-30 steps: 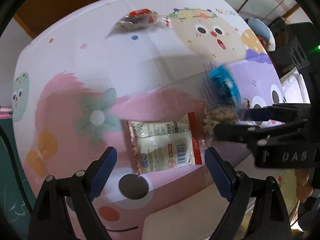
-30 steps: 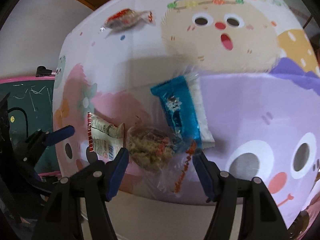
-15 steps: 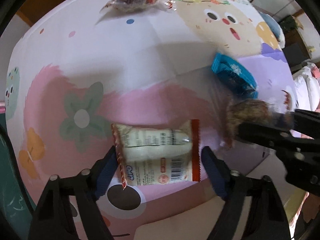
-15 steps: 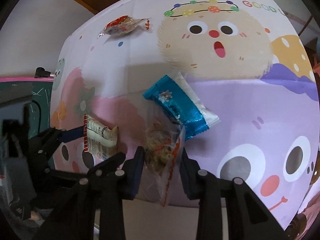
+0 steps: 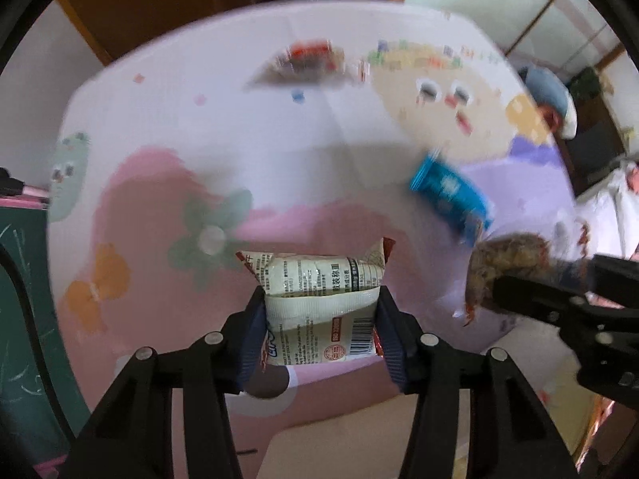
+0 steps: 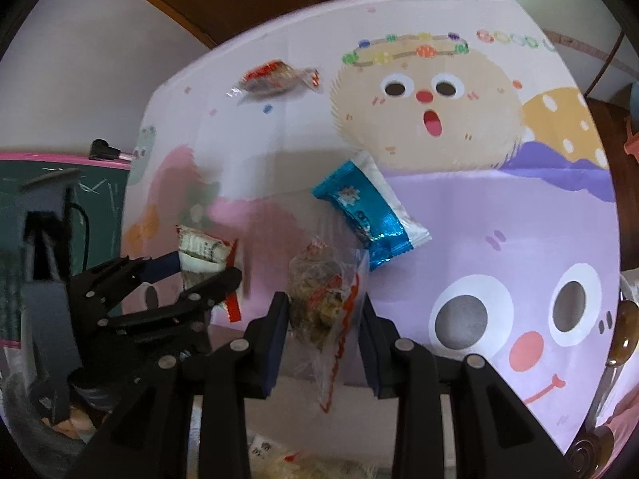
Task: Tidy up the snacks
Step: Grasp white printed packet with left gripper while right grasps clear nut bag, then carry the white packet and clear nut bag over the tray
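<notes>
My left gripper (image 5: 319, 311) points down over the cartoon tablecloth (image 5: 279, 139). Its jaws are closing, and the blue pads press both sides of a white snack packet (image 5: 319, 279) with red ends, held above the cloth. My right gripper (image 6: 323, 311) is shut on a clear bag of brown snack (image 6: 319, 291), which hangs between its pads. The right wrist view shows the left gripper (image 6: 203, 269) at the left with the white packet (image 6: 199, 247). A blue packet (image 6: 359, 211) lies on the cloth just beyond the bag.
A clear packet with red print (image 6: 275, 78) lies near the table's far edge. A green chalkboard (image 6: 40, 199) stands off the table's left side. Below the near edge lies another snack bag (image 6: 279, 455). A brown spoon (image 6: 623, 331) sits at the far right.
The left jaws closed from wide open onto the white packet and lifted it. The right jaws closed on the clear bag and raised it off the cloth.
</notes>
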Demonstrator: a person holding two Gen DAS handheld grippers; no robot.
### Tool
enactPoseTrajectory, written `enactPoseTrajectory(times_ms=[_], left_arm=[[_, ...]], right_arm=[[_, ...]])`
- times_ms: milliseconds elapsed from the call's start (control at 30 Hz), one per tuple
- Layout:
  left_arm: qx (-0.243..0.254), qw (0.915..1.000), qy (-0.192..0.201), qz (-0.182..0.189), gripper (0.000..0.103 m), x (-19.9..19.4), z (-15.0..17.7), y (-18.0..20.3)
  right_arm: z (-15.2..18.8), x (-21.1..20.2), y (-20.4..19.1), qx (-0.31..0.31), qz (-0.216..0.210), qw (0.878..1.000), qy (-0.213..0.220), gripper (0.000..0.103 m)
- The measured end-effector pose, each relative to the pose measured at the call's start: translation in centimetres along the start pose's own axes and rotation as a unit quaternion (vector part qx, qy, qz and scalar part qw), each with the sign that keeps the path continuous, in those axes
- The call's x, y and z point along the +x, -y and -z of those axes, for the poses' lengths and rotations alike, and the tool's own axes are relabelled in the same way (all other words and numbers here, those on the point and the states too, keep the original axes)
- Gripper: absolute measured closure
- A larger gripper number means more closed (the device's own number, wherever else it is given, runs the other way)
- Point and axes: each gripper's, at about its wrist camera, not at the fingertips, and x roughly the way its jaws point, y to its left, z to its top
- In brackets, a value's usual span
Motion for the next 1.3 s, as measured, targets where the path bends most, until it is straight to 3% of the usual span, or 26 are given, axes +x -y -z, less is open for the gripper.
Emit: enactPoseTrajectory(times_ms=[333, 733, 1000, 1300], left_arm=[[-0.009, 0.9941, 0.107, -0.017, 0.053, -13.2, 3.6, 0.8], [-0.023, 0.9828, 0.183, -0.014, 0.053, -23.5, 10.6, 2.9], [-0.027, 0.9783, 0.205, -0.008, 0.053, -25.8, 15.2, 4.8], [-0.027, 0.9814, 0.190, -0.005, 0.053, -24.0, 19.1, 7.0]], right_arm=[[3.2, -8.7, -2.9, -0.041, -0.009, 0.997, 0.069, 0.070], [9.5, -19.0, -5.7, -0.083, 0.010, 0.983, 0.160, 0.070], [14.6, -22.1, -6.4, -0.109, 0.021, 0.976, 0.185, 0.070], [19.2, -20.5, -5.5, -0.112, 0.035, 0.979, 0.166, 0.072]])
